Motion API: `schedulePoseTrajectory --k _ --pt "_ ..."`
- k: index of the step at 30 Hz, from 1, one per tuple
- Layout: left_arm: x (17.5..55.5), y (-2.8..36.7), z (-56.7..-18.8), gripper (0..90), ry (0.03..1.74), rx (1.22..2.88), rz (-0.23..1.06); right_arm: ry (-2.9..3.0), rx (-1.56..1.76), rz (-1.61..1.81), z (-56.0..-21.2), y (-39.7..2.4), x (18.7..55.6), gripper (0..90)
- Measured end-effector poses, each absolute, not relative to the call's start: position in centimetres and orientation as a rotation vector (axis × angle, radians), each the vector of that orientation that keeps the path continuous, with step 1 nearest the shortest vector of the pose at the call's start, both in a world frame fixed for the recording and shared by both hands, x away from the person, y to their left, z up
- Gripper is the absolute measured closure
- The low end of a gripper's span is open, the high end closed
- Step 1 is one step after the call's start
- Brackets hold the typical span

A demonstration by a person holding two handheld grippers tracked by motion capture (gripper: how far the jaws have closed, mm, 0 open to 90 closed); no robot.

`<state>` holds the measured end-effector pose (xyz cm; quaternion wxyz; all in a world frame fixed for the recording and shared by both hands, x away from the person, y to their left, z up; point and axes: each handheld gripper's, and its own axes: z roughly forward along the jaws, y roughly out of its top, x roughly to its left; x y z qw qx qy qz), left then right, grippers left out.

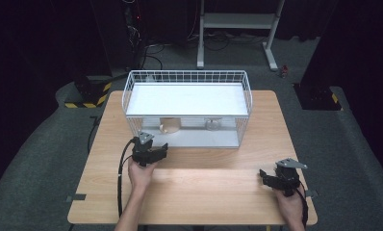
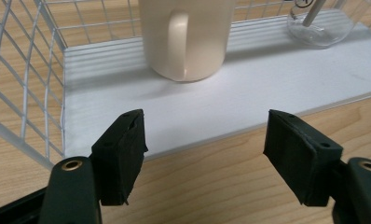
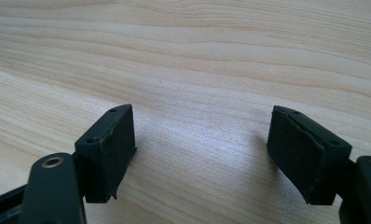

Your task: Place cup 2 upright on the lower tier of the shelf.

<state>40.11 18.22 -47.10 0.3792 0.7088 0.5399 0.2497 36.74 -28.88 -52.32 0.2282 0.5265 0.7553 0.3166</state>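
Mug point(image 2: 188, 39), cream with its handle turned toward us, stood upright on the lower shelf point(image 2: 277, 88) of the white wire rack point(image 1: 187, 77), left of a small glass jar point(image 2: 319, 27). We held our left gripper point(image 2: 204, 144) just before it, jaws spread and empty; we judged the reach was in hand, with closing around the mug to follow. Our right gripper point(image 3: 202, 149) rested spread over bare table point(image 3: 197, 56). We read no writing anywhere

Both tools gape empty — left tool point(image 1: 153, 148) reaching forward, right tool point(image 1: 271, 179) held low.
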Motion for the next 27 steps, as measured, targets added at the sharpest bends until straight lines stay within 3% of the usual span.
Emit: schedulePoseTrajectory --k 27 --pt "37.8 19.4 -46.7 29.4 1.366 1.759 0.612 2.08 1.448 0.871 -52.3 -28.9 36.7 23.7"
